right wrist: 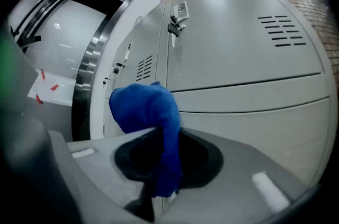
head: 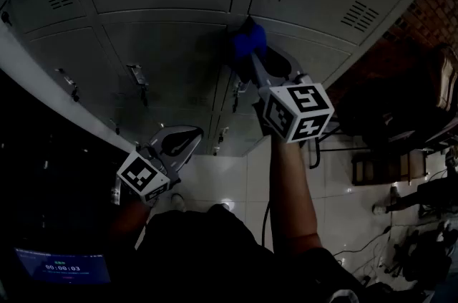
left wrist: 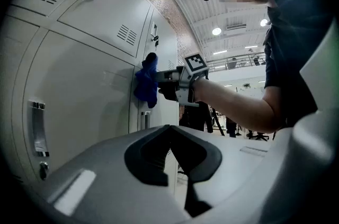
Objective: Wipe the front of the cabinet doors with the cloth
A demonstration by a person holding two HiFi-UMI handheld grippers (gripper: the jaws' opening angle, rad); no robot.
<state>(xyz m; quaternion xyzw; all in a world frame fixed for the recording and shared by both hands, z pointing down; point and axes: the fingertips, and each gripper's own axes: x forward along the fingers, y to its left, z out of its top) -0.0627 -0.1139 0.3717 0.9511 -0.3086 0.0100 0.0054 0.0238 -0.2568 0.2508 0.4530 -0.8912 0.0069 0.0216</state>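
Item: my right gripper [right wrist: 163,167]. Jaws clamped on the blue cloth [right wrist: 142,105], which bunches above them and hangs down between them.

Item: cloth. Pressed against the grey cabinet doors [head: 161,36], at the upright seam between two doors, near a latch handle [head: 137,77].

Item: my left gripper [left wrist: 172,159]. Jaws closed together with nothing between them, held lower and well apart from the cloth, facing the lower doors.

Cloth [head: 248,42] between jaws of right gripper [head: 252,56], against cabinet doors [head: 172,36], at seam between upper and lower rows. Left gripper [head: 187,140] lower left, apart from doors.
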